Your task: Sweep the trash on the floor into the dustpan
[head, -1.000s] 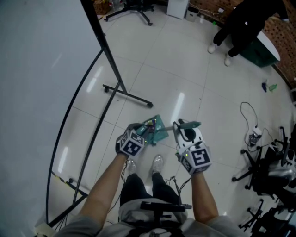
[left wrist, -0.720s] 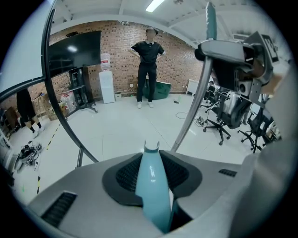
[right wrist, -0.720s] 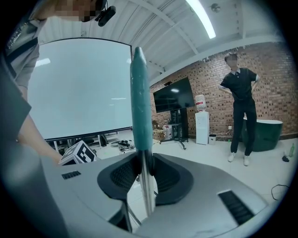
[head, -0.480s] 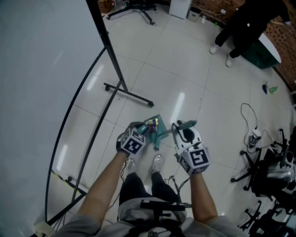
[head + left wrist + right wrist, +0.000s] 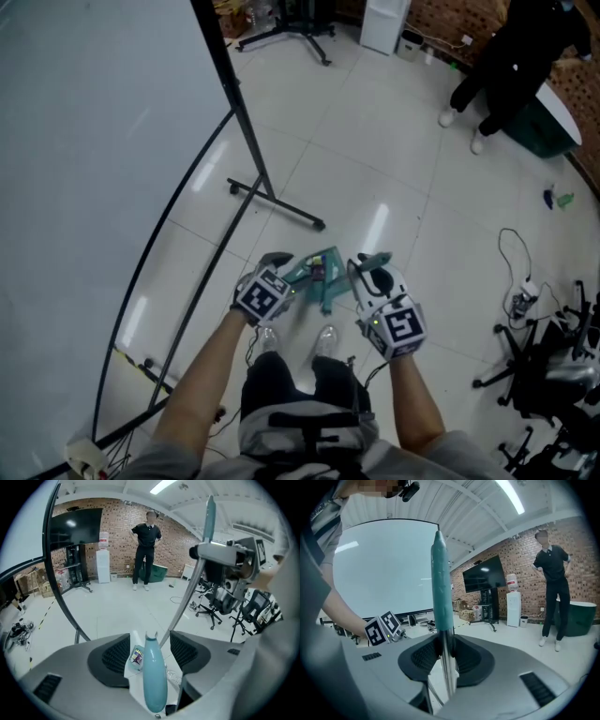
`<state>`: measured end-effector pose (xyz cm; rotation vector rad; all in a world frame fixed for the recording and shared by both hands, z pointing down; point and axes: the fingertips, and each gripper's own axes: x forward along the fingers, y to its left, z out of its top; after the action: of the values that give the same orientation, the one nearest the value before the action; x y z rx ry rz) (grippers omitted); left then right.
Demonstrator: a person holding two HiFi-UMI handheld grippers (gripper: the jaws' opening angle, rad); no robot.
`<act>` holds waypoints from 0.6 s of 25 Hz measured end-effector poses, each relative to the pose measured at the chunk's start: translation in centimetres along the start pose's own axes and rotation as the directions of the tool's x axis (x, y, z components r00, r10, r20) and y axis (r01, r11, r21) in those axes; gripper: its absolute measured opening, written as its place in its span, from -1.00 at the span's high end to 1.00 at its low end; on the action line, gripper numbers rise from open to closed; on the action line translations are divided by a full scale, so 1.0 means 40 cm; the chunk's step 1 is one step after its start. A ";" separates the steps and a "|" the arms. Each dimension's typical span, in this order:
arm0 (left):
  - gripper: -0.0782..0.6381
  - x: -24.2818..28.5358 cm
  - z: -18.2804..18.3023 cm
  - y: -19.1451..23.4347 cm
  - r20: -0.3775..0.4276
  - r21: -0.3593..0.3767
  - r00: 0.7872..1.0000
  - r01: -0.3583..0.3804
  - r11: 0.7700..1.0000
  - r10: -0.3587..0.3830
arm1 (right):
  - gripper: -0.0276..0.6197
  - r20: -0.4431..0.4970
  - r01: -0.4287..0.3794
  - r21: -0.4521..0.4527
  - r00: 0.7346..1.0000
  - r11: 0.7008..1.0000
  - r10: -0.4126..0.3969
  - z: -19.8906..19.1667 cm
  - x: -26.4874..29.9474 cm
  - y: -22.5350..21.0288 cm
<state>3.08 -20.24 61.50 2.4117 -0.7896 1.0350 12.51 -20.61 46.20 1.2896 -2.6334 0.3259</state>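
Observation:
A teal dustpan (image 5: 317, 273) rests on the white floor tiles just ahead of the person's feet. Its teal handle (image 5: 154, 677) stands between the jaws of my left gripper (image 5: 150, 641), which have just been opening; the pads stand clear of it on both sides. A small printed packet (image 5: 137, 656) and clear wrapping lie in the pan. My right gripper (image 5: 445, 656) is shut on the broom's metal shaft (image 5: 449, 667), below its teal grip (image 5: 442, 588). In the head view the left gripper (image 5: 279, 269) and right gripper (image 5: 373, 270) flank the pan.
A large white screen on a black wheeled frame (image 5: 272, 199) stands to the left. A person in black (image 5: 511, 66) stands far off by a green bin (image 5: 548, 117). Office chairs (image 5: 539, 361) and a cable (image 5: 516, 272) are at the right.
The left jaws have spread wide and released the dustpan handle, and the left gripper has lifted slightly. The right gripper keeps its hold on the broom.

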 end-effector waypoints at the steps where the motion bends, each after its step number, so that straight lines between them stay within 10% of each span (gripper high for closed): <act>1: 0.07 -0.019 0.003 0.003 0.007 0.006 1.000 0.012 1.000 -0.013 | 0.65 0.000 -0.006 -0.008 1.000 1.000 0.006 0.000 0.006 0.008; 8: 0.07 -0.090 0.000 0.080 0.018 0.083 0.987 0.160 0.984 -0.162 | 0.65 -0.021 -0.019 -0.058 1.000 0.998 0.018 0.045 0.066 0.079; 15: 0.07 -0.027 -0.118 0.102 -0.152 0.238 0.952 0.296 0.925 -0.265 | 0.65 -0.004 0.006 -0.042 1.000 0.999 -0.006 0.059 0.110 0.114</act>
<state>-2.59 -20.36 64.29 2.5514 -0.2676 1.2079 6.07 -21.86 44.60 1.2826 -2.6179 0.2698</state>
